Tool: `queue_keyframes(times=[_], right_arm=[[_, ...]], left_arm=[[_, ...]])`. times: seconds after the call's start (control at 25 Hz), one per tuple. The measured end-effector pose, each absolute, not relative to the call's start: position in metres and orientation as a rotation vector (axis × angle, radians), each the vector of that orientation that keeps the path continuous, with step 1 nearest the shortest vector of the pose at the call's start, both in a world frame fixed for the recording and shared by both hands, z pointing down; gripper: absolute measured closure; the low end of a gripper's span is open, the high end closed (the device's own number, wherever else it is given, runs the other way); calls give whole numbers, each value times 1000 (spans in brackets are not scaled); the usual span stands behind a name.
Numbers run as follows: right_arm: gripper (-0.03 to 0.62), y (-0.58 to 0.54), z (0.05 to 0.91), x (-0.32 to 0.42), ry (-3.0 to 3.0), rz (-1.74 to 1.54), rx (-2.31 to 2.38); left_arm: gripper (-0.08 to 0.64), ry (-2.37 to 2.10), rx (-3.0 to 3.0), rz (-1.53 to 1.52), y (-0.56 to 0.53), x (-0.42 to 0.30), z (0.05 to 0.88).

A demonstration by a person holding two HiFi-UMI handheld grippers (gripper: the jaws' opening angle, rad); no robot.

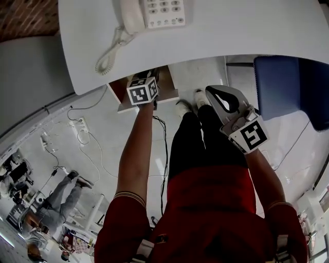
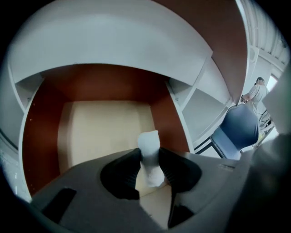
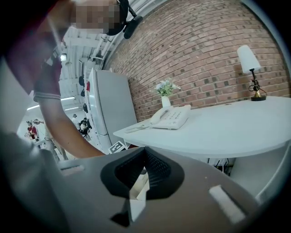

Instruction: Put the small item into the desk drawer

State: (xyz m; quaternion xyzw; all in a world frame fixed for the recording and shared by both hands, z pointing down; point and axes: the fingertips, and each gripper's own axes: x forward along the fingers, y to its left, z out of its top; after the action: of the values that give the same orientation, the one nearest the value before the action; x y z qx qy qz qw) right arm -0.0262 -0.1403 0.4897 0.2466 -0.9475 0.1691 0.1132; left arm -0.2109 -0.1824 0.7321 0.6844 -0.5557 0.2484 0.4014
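surface: white desk [image 1: 247, 31]; on it: telephone [image 1: 162, 13]; lamp [image 3: 251, 68]; flower vase [image 3: 166, 101]; beneath: open drawer [image 2: 104, 132]

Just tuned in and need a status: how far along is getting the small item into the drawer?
Done: the drawer stands open. In hand: the left gripper clamps the small white item over the opening. Left: lower it in and let go. The right gripper is shut, empty.

Two grippers [image 2: 150, 167] [image 3: 143, 154], one small item [image 2: 149, 144], one drawer [image 2: 102, 129], one desk [image 1: 241, 31], one telephone [image 1: 154, 13], one blue chair [image 1: 288, 85]
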Motion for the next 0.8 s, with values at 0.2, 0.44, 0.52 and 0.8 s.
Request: queue_keyframes(times=[0.2, 0.44, 0.52, 0.8], right_arm=[[580, -149, 495, -13, -2756, 516, 765], [581, -156, 504, -8, -2731, 523, 778], [580, -157, 505, -9, -2729, 520, 777], [581, -162, 500, -8, -2750, 538, 797]], left_arm=[[422, -1375, 1689, 687, -189, -210, 754], [420, -1359, 1663, 740, -196, -214, 775], [420, -1361, 1654, 760, -196, -217, 781], [411, -1354, 1601, 779, -195, -216, 795]])
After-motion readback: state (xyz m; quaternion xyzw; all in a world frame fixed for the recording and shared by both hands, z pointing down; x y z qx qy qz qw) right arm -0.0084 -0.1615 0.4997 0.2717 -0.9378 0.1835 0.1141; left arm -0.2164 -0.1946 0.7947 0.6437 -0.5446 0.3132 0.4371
